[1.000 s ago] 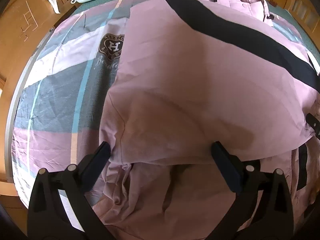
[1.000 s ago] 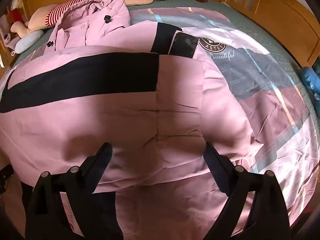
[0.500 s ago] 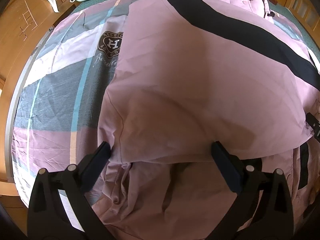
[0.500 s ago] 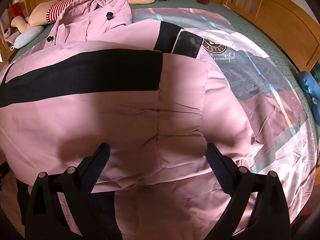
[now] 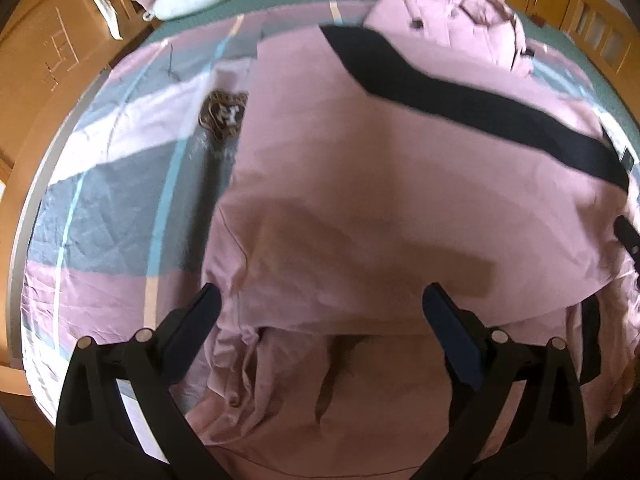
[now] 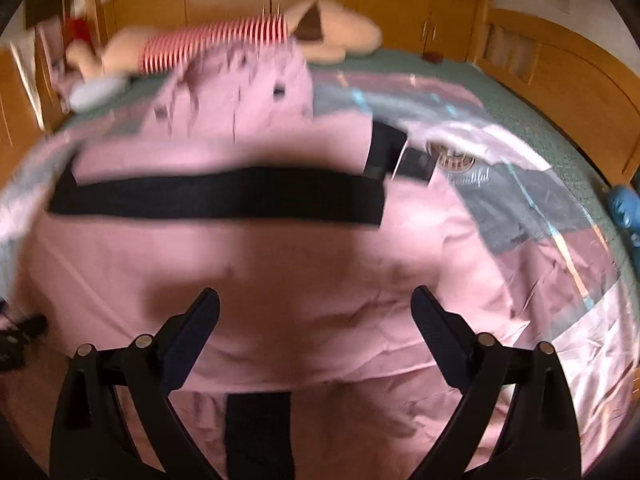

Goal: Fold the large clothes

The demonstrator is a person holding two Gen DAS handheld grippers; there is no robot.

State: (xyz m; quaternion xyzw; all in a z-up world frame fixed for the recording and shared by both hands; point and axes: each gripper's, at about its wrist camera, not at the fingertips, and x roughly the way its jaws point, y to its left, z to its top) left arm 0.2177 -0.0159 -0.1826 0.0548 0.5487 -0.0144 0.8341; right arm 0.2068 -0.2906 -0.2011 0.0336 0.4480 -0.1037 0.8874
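A large pink garment (image 5: pixel 380 184) with a wide black stripe (image 5: pixel 460 100) lies folded over on the bed; it also shows in the right wrist view (image 6: pixel 280 272), blurred. Its folded edge runs just ahead of both grippers. My left gripper (image 5: pixel 320 312) is open and empty above the garment's near left edge. My right gripper (image 6: pixel 316 312) is open and empty above the near right part. A second pink garment (image 5: pixel 460 20) with dark buttons lies bunched at the bed's far end.
The bed has a plaid pink, grey and white sheet (image 5: pixel 120 184) with a crest logo (image 5: pixel 224 114). A striped plush toy (image 6: pixel 224 46) and a pale blue cushion (image 5: pixel 192 0) lie at the far end. Wooden cabinets (image 6: pixel 540 76) surround the bed. A blue object (image 6: pixel 624 208) sits at the right.
Both grippers have pulled back and tilted up from the garment, so more of the bed's far end shows. The right wrist view is blurred by motion. Both stay open.
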